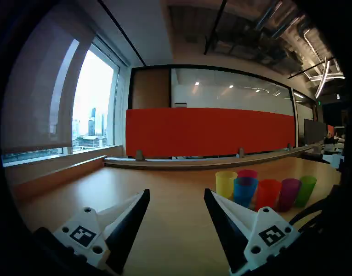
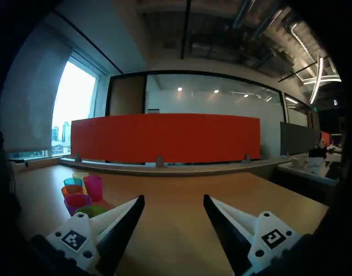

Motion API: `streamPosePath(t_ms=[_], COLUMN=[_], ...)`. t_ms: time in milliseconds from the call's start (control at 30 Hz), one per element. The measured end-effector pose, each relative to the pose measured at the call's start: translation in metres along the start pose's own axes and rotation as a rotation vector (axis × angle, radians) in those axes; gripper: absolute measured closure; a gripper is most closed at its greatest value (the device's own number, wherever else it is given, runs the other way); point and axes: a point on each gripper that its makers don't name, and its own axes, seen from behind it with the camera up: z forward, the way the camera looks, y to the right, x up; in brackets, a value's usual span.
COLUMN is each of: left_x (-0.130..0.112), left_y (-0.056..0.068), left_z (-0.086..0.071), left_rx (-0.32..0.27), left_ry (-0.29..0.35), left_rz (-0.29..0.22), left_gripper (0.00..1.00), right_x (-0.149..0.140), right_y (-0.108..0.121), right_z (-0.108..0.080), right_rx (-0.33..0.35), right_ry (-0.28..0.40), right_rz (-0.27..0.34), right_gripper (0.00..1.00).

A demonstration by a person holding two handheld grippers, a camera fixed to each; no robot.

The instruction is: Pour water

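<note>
- Pointing across the wooden table (image 1: 176, 239), the left gripper (image 1: 176, 191) has its two fingers spread wide apart, with bare tabletop showing in the gap between them.
- In the left gripper view, six plastic cups stand upright in a tight cluster on the table. They are beyond the right-hand finger's tip and off to its right, outside the gap.
- The yellow cup (image 1: 225, 183) is the one closest to the line of the fingers.
- The blue cup (image 1: 245, 191) stands just beside the yellow one and nearer the camera, and it hides most of the pink cup (image 1: 247, 173) behind it.
- The orange cup (image 1: 268, 193), purple cup (image 1: 290, 193) and green cup (image 1: 307, 189) follow in a close row to the right.
- The right-hand finger's white body overlaps the blue cup's base in this view, though the cup looks farther off than the finger.
- The right gripper (image 2: 173, 198) also holds its fingers well apart over bare wood.
- In the right gripper view the cups stand to the left, beyond its left-hand finger. The yellow cup (image 2: 80, 175) and blue cup (image 2: 72, 181) are farthest back, with the pink cup (image 2: 93, 187) beside them.
- The orange cup (image 2: 72, 190) and purple cup (image 2: 77, 201) are closer, and the green cup (image 2: 91, 210) is closest, its lower part hidden behind that finger.
- An orange partition (image 1: 208, 131) runs along the table's far edge, and a window (image 1: 91, 110) is on the left.
</note>
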Motion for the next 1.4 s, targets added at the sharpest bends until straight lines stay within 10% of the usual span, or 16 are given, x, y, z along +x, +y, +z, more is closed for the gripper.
streamPosePath(t_ms=[700, 1400], left_x=[0.042, 0.166], left_y=[-0.004, 0.000], left_z=[0.006, 0.031], left_rx=[-0.033, -0.080], left_ry=[-0.042, -0.037], left_rz=[0.010, 0.037], left_gripper=[0.13, 0.13], right_x=[0.045, 0.154], right_y=[-0.014, -0.013], right_z=[0.006, 0.028], right_rx=[0.046, 0.074], right_ry=[-0.049, -0.051], right_rz=[0.001, 0.012], right_gripper=[0.01, 0.01])
